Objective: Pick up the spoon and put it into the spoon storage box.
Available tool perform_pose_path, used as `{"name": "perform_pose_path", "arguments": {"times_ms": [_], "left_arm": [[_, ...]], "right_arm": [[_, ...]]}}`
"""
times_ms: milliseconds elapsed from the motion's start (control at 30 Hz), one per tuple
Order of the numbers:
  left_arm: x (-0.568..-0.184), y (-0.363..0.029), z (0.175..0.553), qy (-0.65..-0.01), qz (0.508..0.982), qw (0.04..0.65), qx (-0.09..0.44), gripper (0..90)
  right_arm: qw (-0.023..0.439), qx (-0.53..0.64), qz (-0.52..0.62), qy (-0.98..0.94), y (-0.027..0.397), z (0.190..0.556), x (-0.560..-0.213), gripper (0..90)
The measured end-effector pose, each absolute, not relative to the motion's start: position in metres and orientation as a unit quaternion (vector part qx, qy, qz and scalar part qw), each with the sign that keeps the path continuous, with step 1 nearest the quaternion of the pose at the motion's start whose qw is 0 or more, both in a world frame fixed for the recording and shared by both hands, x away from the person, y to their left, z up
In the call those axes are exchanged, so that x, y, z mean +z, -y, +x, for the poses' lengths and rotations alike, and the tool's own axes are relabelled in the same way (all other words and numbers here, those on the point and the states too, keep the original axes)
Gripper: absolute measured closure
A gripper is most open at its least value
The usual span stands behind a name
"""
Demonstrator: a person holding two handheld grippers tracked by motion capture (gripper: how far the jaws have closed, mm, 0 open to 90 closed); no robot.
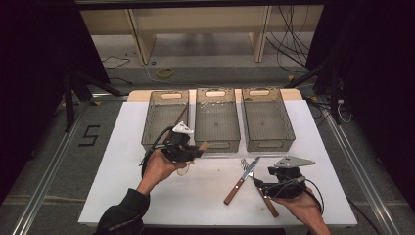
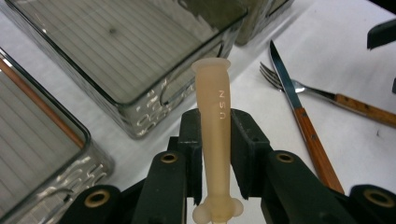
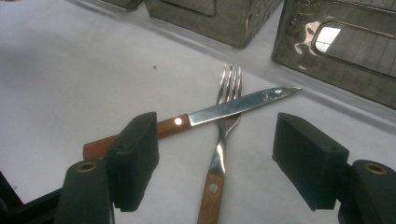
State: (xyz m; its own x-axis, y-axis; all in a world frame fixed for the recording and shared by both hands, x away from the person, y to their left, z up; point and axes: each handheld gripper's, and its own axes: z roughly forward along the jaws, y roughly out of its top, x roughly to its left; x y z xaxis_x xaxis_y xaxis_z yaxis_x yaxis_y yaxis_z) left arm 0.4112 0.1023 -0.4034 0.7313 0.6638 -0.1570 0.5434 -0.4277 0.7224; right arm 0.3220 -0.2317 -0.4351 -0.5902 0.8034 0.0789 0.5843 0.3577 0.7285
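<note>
Plastic handle (image 2: 215,135), pale cream with raised letters on its side, stands clamped between the narrow-set jaws of the left gripper (image 2: 215,140) at the lower middle of the left gripper view. In the high view that gripper (image 1: 183,147) sits left of centre, just below the middle bin (image 1: 218,117) of three clear bins. A thin brown stick (image 2: 42,105) lies in the left bin (image 1: 164,117). At lower right of the high view the right gripper (image 1: 264,185) has its jaws wide apart with nothing between the pads, over a wooden-handled knife (image 3: 196,119) lying across a fork (image 3: 223,140) on the white table (image 1: 205,196).
</note>
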Motion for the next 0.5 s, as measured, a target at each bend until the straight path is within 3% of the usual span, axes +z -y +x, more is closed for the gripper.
{"name": "perform_pose_path", "arguments": {"times_ms": [500], "left_arm": [[-0.385, -0.096, 0.453, -0.383, 0.815, 0.425, 0.095, 75.0]], "right_arm": [[0.144, 0.373, 0.427, -0.811, 0.231, 0.322, -0.436, 31.9]]}}
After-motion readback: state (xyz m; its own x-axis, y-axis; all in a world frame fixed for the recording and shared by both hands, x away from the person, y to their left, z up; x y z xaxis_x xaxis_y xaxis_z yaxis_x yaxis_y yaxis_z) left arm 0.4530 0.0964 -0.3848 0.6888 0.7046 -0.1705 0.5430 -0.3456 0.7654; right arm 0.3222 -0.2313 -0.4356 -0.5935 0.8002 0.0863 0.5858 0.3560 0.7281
